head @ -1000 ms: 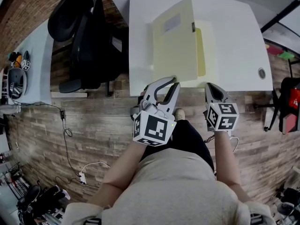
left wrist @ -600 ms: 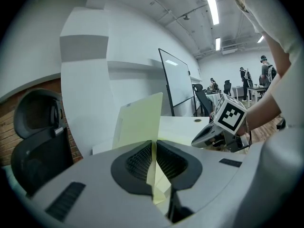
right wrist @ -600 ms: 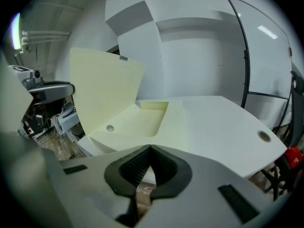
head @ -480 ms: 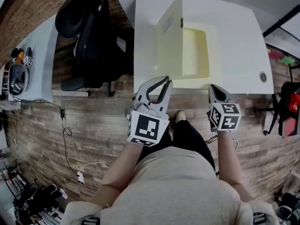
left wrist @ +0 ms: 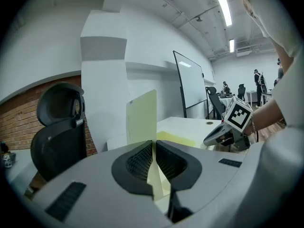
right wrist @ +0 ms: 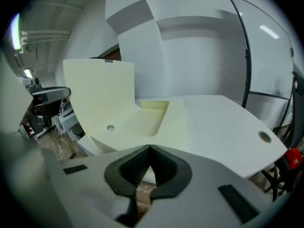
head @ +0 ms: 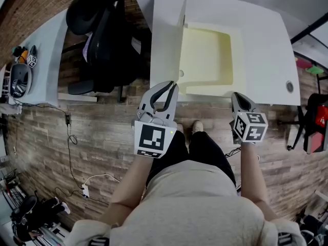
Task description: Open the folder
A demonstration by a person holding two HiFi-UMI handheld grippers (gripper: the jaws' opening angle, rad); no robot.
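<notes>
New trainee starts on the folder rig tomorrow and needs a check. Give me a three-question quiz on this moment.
1. Fill in: the jaws of the right gripper are ___ (together or apart), with nothing between them.
2. True or false: the folder cover stands upright, not flat.
3. What holds the folder cover? A. left gripper B. right gripper C. nothing

Key: 1 together; 2 true; 3 A. The left gripper's jaws have just been closing, and the folder cover is pinched between them.

No readable words or numbers anywhere — the folder (head: 207, 55) included. The left gripper (head: 166, 88) and right gripper (head: 237, 96) carry only black-and-white square markers.
</notes>
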